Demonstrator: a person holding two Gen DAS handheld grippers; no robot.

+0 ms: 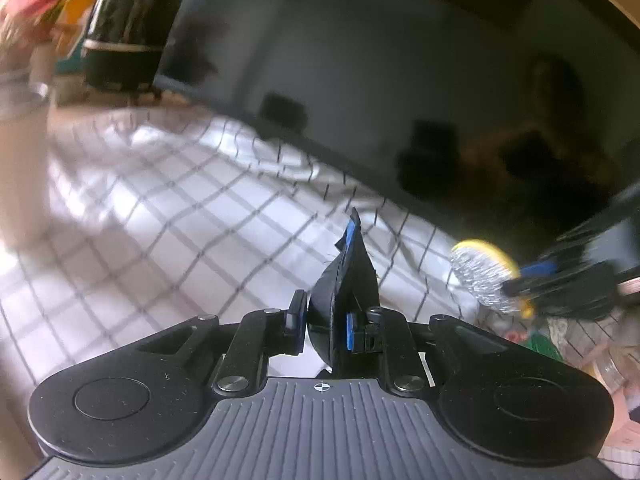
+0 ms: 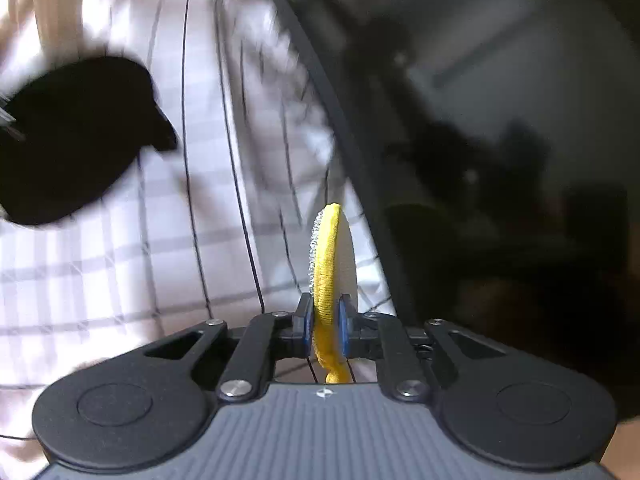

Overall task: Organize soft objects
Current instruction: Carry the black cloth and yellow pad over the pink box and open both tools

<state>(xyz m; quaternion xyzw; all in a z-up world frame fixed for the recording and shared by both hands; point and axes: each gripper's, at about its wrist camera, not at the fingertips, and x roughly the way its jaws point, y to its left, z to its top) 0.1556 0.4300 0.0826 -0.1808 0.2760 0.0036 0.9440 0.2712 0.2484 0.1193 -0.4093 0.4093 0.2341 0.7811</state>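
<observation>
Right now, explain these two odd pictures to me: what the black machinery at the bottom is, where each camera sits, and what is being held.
No robot here: a person holds one hand-held gripper in each hand, with a wide-angle camera on each looking along its fingers. One picture is from the left hand-held gripper, shut on a black cloth piece. The other is from the right hand-held gripper, clamped on a round yellow scrubbing pad with a silvery mesh face. Below lies a white checked cloth. Everything is blurred.
</observation>
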